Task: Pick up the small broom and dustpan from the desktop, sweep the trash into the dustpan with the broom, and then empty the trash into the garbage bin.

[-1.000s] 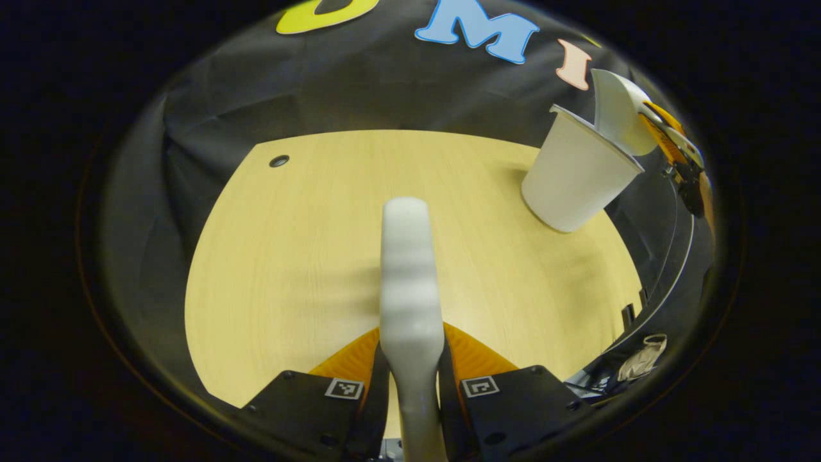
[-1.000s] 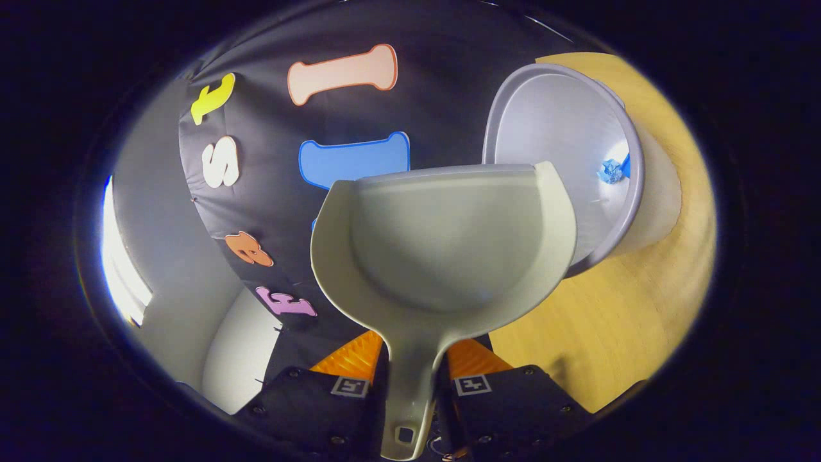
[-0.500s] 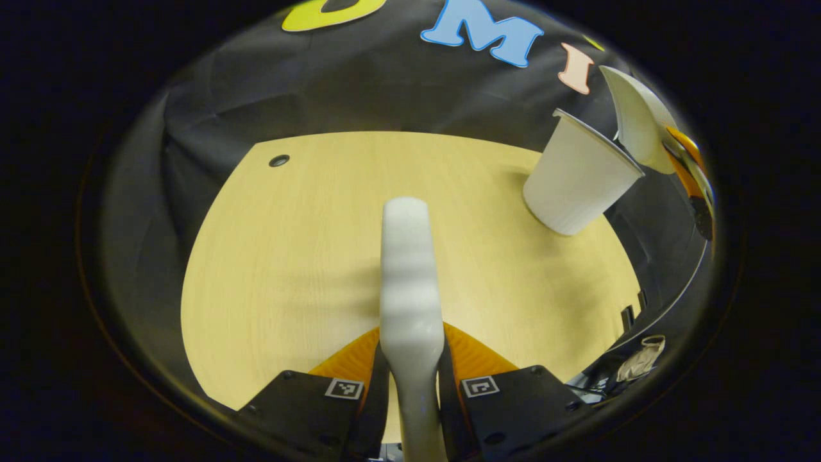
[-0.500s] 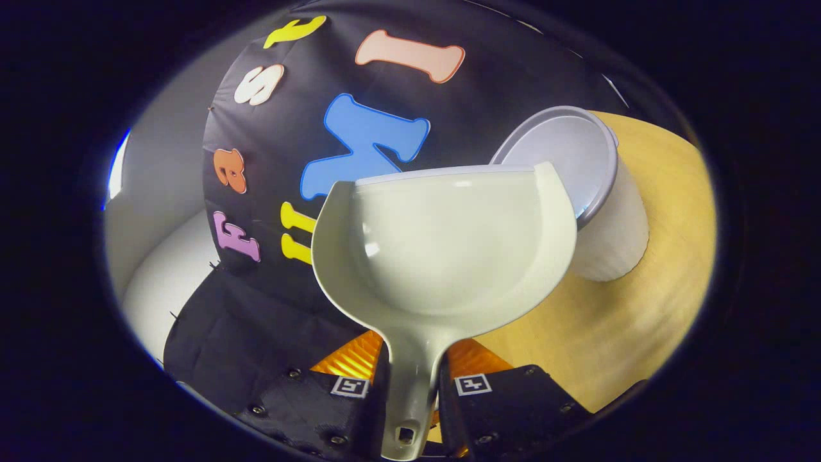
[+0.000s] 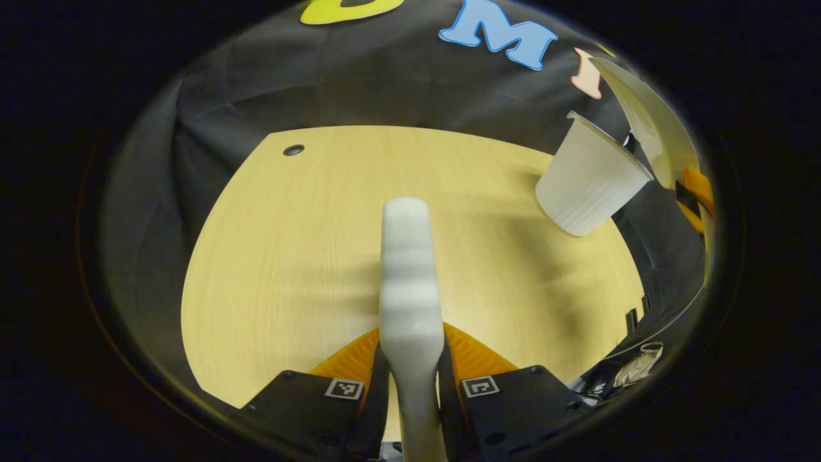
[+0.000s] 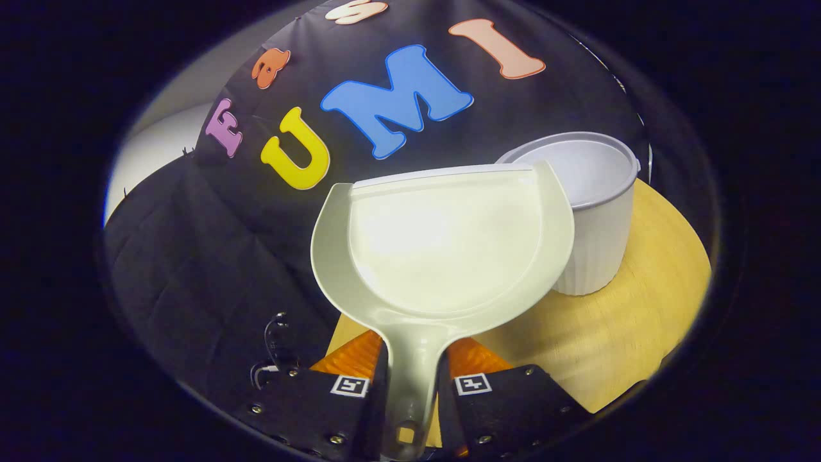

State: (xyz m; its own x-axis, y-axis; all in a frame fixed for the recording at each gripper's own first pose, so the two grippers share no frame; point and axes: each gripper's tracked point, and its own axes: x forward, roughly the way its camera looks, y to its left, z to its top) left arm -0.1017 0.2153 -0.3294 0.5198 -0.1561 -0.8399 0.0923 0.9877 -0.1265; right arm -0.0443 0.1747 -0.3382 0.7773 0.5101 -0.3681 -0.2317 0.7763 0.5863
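Can't see the bristles of the pale plastic broom (image 5: pixel 410 289) in the left gripper view, just its handle, slightly blurred. Pale plastic dustpan (image 6: pixel 442 247) covers the lower left of the white ribbed garbage bin (image 6: pixel 593 212), mid-right of the right gripper view. Bin contents hidden too.

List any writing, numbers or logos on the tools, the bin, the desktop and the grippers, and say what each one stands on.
broom: no text.
dustpan: no text.
garbage bin: no text.
desktop: no text.
left gripper and right gripper: square markers on the bodies, black-and-white coded patterns, not readable as words or numbers.
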